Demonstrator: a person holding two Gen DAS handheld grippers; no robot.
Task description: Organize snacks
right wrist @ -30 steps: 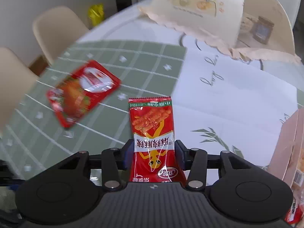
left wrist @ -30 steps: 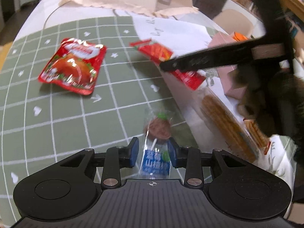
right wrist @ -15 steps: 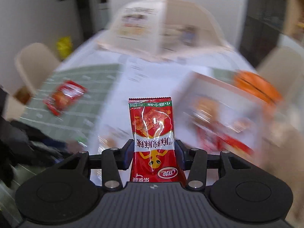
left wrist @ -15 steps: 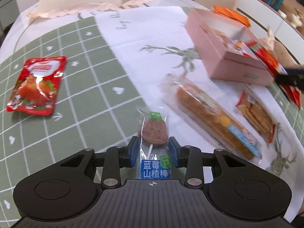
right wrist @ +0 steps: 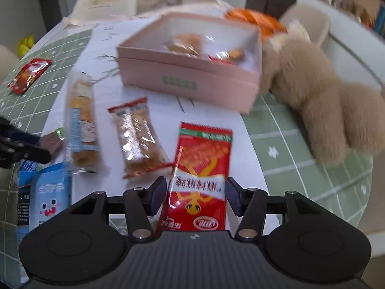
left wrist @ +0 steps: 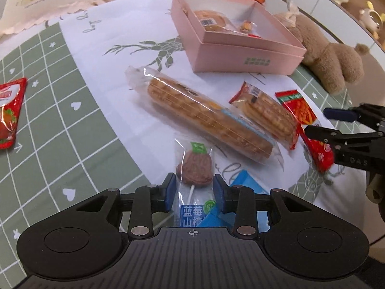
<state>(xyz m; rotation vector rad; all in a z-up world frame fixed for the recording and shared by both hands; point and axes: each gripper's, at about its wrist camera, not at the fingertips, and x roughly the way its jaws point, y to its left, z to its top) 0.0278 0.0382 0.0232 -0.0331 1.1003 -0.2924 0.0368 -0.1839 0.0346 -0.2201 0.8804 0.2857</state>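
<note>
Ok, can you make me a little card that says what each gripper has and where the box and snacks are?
left gripper: shut on the clear-wrapped brown lollipop
right gripper: jaws have just been opening; red crinkly snack packet between them, pads not pressing
pink cardboard box: open, a few snacks inside
white cloth: long clear biscuit pack and shorter red-edged biscuit pack, side by side
beside the box: tan plush bear
green checked mat: red foil pouch, apart from the rest
</note>
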